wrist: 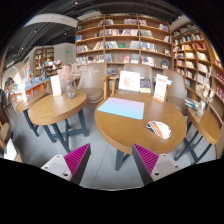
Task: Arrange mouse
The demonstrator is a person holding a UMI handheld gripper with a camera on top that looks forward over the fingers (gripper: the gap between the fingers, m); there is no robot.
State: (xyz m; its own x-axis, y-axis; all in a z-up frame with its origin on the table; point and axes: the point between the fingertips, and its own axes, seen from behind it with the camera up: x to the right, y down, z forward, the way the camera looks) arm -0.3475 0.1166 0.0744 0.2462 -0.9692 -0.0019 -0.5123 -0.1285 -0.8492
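Mouse [159,128] sits near the edge of the round counter [120,128], right of the light blue mat [122,108], well ahead of my open, empty gripper [112,163]. Careless nudging could push it over that edge.

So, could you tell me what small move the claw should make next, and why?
Probably move forward and down toward the white computer mouse on the round wooden table. The open claw hangs well short of it, holding nothing, and the pale blue rectangular mat beside it lies bare.
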